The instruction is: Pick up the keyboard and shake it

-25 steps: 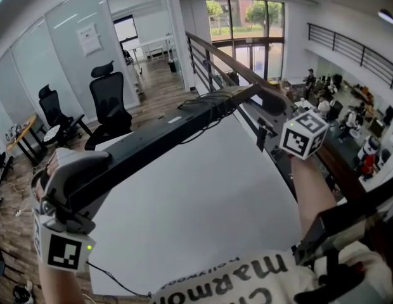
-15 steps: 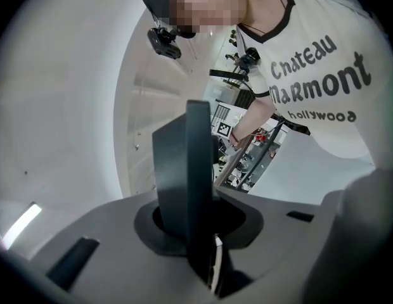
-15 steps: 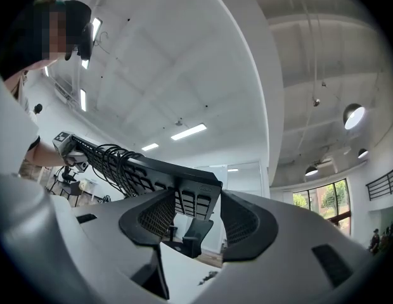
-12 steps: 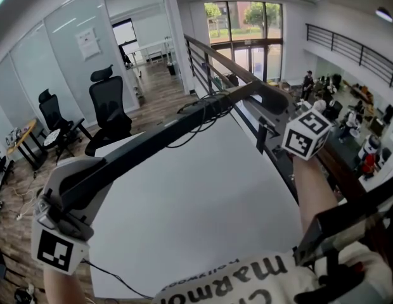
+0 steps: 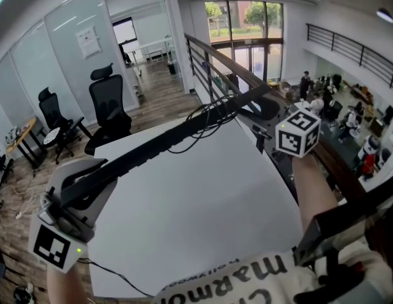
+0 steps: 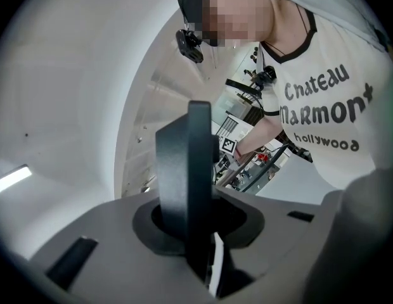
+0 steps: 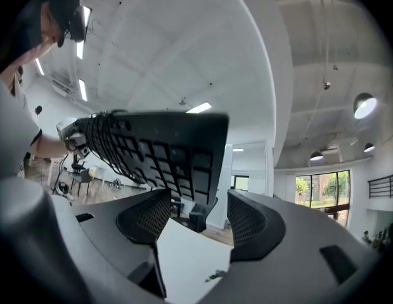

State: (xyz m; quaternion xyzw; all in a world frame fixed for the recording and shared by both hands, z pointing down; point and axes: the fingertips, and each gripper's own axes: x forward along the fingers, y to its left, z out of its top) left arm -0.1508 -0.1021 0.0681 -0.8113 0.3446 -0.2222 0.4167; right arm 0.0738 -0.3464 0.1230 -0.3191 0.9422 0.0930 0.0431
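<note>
Left gripper (image 6: 206,223) is clamped tight on the keyboard (image 5: 165,141), high over the table (image 5: 203,214). Right gripper (image 7: 198,217) has just been opening its jaws wide, and the keyboard seemingly sits just above them.

Rolled the keyboard (image 5: 165,141) more edge-on in the left gripper (image 5: 82,192) than a second ago, and has just been opening the right gripper (image 5: 263,114) jaws wider, with the keyboard's end now above the pads, not between them.
</note>
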